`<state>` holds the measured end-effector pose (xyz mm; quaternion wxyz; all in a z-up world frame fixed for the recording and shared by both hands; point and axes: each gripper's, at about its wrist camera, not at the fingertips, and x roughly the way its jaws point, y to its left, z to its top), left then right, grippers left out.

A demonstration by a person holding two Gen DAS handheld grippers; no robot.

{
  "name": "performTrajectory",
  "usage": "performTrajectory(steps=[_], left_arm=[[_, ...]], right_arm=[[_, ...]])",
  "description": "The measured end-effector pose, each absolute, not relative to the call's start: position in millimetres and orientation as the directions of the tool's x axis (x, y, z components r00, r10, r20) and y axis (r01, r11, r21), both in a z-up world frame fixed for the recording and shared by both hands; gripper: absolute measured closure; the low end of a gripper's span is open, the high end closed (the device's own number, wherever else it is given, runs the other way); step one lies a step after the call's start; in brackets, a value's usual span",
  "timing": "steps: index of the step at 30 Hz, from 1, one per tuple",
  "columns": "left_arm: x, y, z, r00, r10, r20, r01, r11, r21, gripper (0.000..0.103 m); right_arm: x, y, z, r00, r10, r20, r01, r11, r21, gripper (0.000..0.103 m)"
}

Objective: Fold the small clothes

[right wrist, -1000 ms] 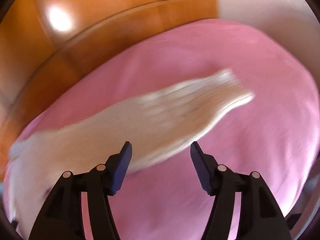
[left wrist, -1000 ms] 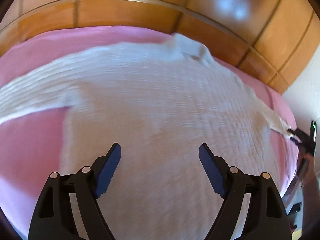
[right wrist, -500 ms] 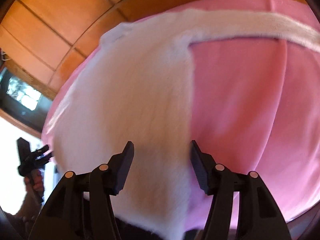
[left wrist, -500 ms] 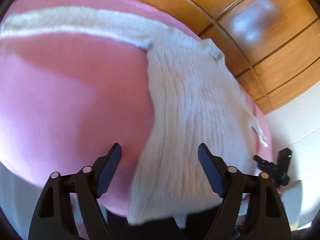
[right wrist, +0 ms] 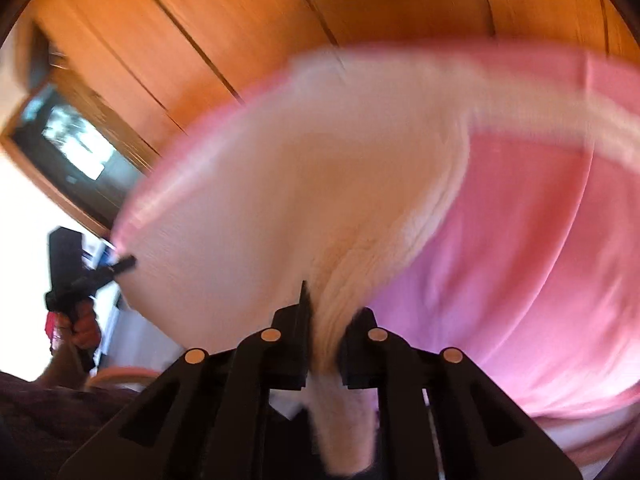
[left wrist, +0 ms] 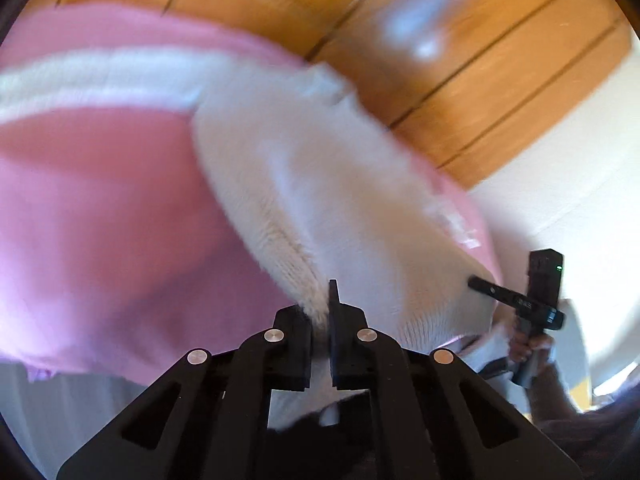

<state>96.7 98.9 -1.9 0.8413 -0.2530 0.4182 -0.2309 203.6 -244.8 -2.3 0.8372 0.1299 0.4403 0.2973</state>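
A: Start with the white knit sweater [left wrist: 360,184]. Where is it?

B: Spread on the pink bedcover [left wrist: 100,220], body toward the near edge of the bed, one sleeve [left wrist: 100,80] stretched flat across the pink on the left side and the other sleeve [right wrist: 580,112] trailing off on the right. The hem hangs toward the person, and both bottom corners are pinched.

A: Pinched by what?

B: The left gripper [left wrist: 320,320] is clenched on the hem's left corner; ribbed fabric bunches between its pads. The right gripper [right wrist: 324,320] has the opposite corner, a thick roll of knit squeezed between its jaws and dangling below them. Both sets of jaws have just been closing, and the cloth is caught between them in each case.

A: Why the two corners?

B: My guess is that holding the hem at both ends keeps it taut and level, so the bottom can be carried up toward the collar [left wrist: 324,80] in one straight fold. A single grip would let the knit sag and twist.

A: And the sleeves?

B: They lie out to the sides, not yet tucked, so I judge the folding is only beginning. Both views are smeared, so fine creases can't be made out.

A: Anything around the bed?

B: Wooden panelling [right wrist: 240,40] behind it, and a white wall [left wrist: 560,160] at the side.
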Motion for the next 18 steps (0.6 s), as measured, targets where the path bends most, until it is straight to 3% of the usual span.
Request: performTrajectory(steps=[3, 8, 9, 13, 18], left_arm=[[92, 98, 32, 0.545, -0.611, -0.573, 0.237, 0.769, -0.594, 0.098], [104, 102, -24, 0.399, -0.588, -0.703, 0.11, 0.792, -0.6, 0.098], [104, 108, -34, 0.392, -0.585, -0.71, 0.086, 0.792, -0.605, 0.096], [109, 131, -70, 0.415, -0.563, -0.715, -0.066, 0.765, -0.641, 0.072], [128, 128, -68, 0.457, -0.502, -0.735, -0.08, 0.799, -0.595, 0.071]], right_arm=[[190, -259, 29, 0.499, 0.61, -0.615, -0.423, 0.791, 0.442, 0.093], [188, -266, -33, 0.404, 0.533, -0.743, -0.296, 0.845, 0.445, 0.093], [186, -267, -49, 0.383, 0.522, -0.762, -0.268, 0.852, 0.449, 0.093], [186, -270, -83, 0.347, 0.452, -0.822, -0.211, 0.891, 0.401, 0.093], [194, -266, -89, 0.317, 0.382, -0.868, -0.229, 0.919, 0.32, 0.091]])
